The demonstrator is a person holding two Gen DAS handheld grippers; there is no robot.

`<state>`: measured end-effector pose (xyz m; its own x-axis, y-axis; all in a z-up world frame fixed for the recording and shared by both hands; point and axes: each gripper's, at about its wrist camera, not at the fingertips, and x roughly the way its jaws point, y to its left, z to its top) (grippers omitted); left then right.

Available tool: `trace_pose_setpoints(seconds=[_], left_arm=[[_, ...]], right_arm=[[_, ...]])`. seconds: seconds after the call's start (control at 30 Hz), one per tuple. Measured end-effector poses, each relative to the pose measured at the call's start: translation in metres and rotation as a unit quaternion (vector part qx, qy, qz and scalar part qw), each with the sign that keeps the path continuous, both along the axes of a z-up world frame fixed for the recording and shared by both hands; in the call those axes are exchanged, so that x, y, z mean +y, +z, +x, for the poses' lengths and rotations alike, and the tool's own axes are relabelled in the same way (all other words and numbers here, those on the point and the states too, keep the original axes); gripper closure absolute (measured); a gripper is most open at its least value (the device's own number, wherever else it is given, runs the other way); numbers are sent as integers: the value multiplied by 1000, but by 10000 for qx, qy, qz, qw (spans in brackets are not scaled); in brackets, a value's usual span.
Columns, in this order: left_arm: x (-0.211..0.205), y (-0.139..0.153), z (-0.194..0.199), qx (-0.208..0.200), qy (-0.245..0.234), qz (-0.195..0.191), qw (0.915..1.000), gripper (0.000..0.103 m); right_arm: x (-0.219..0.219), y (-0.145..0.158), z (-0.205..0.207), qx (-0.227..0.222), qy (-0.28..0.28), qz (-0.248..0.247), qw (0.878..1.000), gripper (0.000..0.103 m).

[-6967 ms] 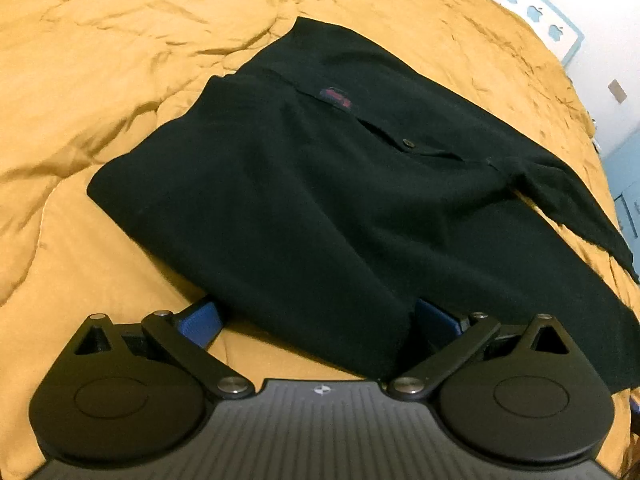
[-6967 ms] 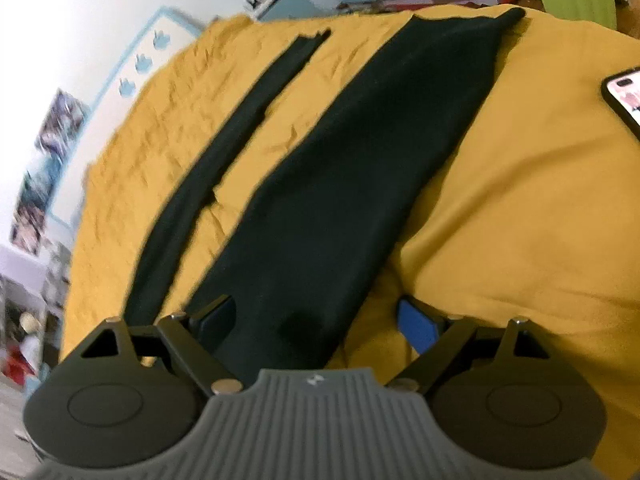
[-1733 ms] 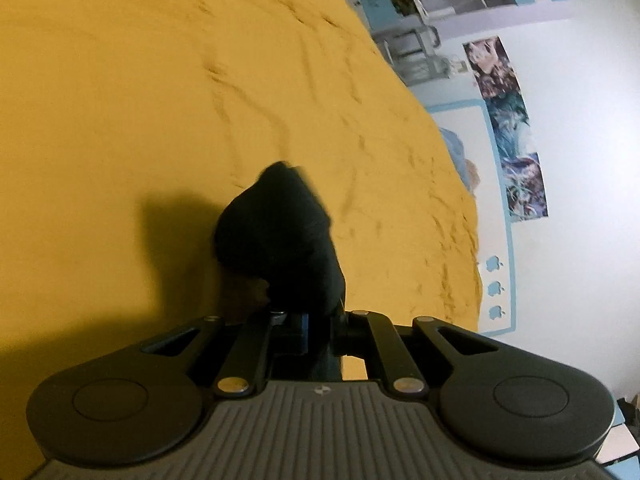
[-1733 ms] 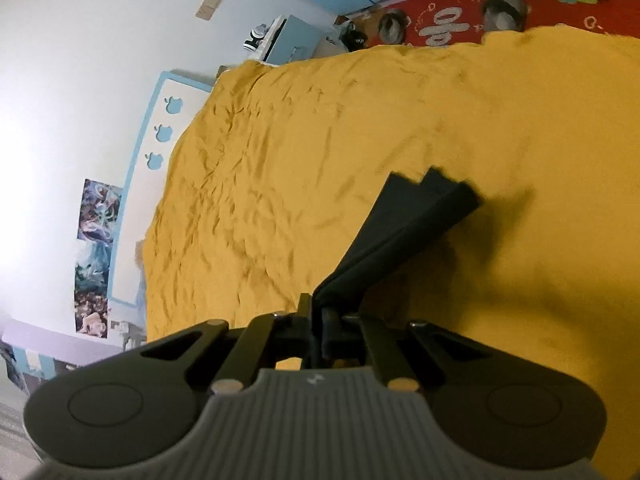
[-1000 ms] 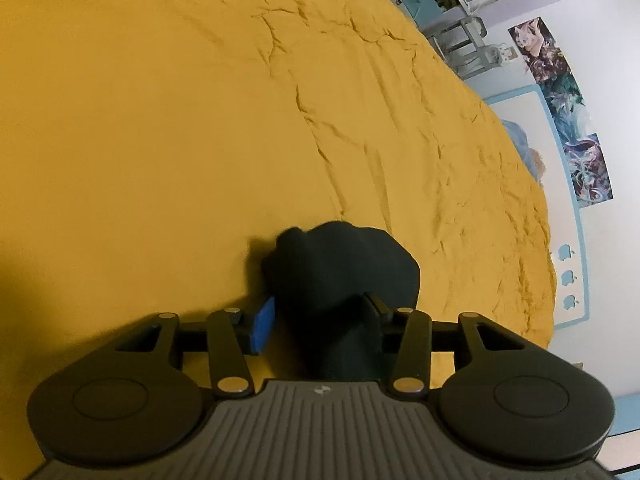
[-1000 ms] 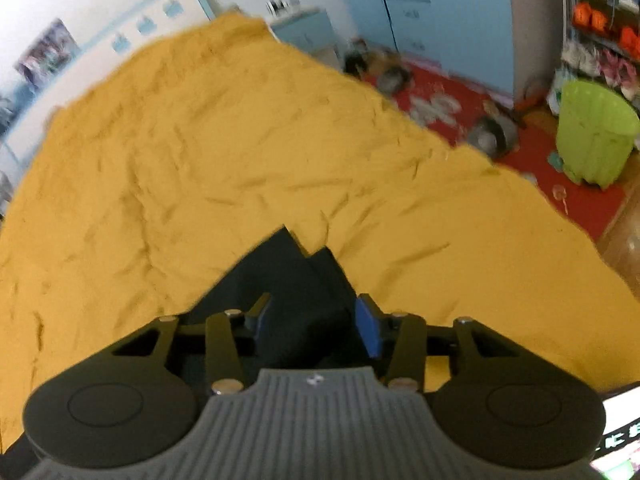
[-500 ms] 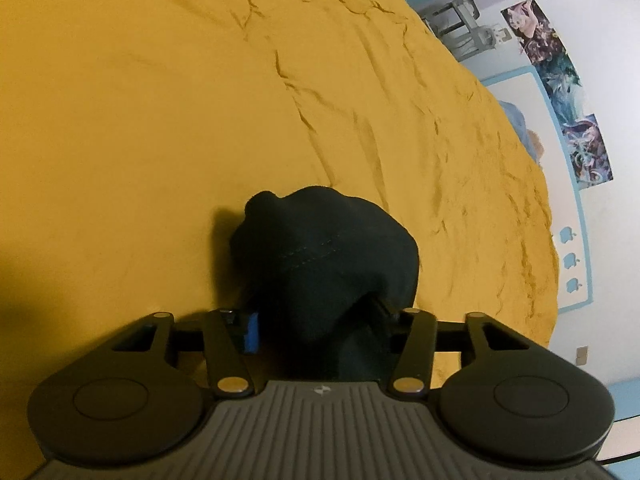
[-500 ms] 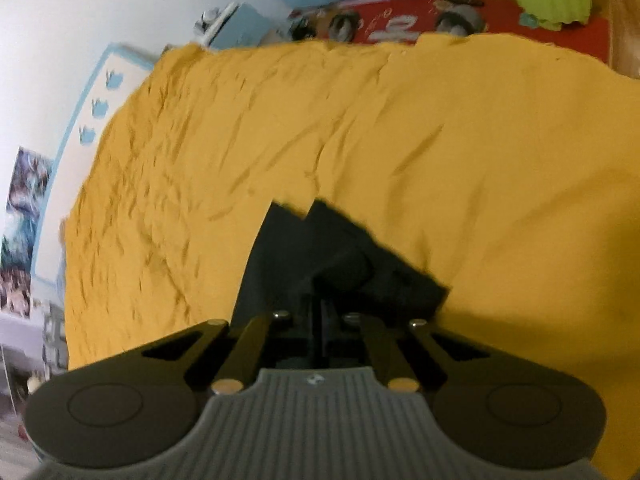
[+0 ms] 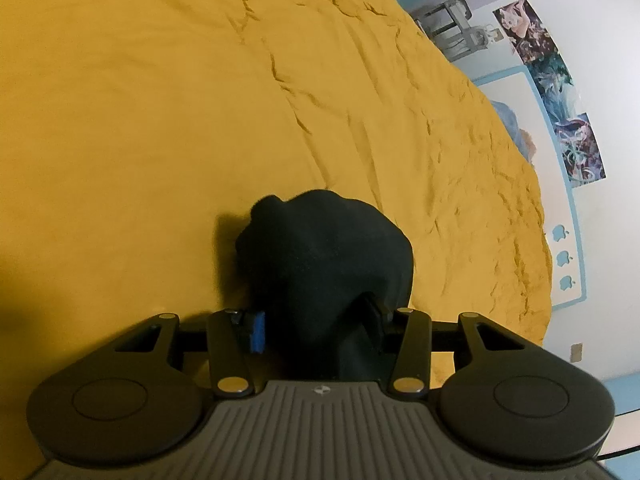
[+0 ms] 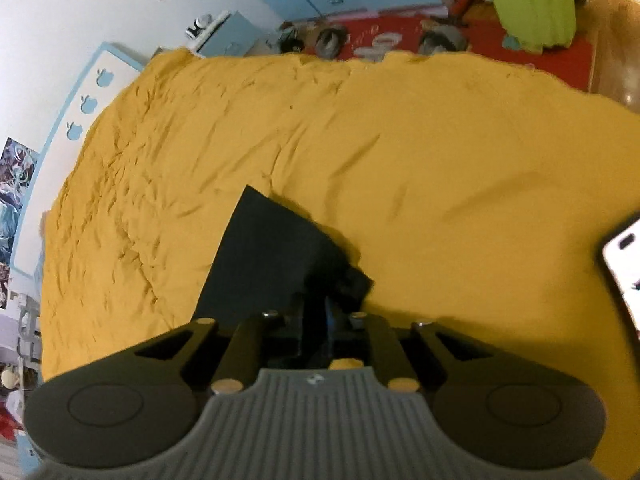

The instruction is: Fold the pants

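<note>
Warm, dim indoor light tints both fisheye views yellow. The black pants show no detail, only a dark mass throwing a shadow leftward on the bedspread. The wall glares white in the right view, which is softer and slightly blurred. Both views curve strongly at the edges, with dark corners.

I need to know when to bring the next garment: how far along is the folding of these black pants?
Done: the pants are lifted and gathered, with layered leg ends lying on the yellow bedspread. In hand: the left gripper has a thick bunch of cloth between its fingers; the right gripper, jaws just reopening slightly, stands nearly closed around a thin edge. Left: probably laying it flat and letting go; no finished fold shows.
</note>
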<state>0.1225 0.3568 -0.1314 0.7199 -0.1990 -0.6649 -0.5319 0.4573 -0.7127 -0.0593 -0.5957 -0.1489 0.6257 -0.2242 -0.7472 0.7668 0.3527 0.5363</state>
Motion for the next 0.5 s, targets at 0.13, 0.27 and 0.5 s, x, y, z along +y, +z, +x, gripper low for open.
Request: trace_pose_setpoints(seconds=[0.13, 0.27, 0.5], left_arm=[[1, 9, -7, 257, 182, 101, 9995, 51], [-17, 49, -19, 297, 373, 1261, 9909, 51], [-97, 93, -22, -362, -596, 2134, 9745, 48]], right_arm=[[9, 17, -26, -6, -114, -323, 9994, 71], [14, 16, -42, -324, 27, -2, 9995, 69], [47, 6, -30, -529, 383, 62, 9978, 50]])
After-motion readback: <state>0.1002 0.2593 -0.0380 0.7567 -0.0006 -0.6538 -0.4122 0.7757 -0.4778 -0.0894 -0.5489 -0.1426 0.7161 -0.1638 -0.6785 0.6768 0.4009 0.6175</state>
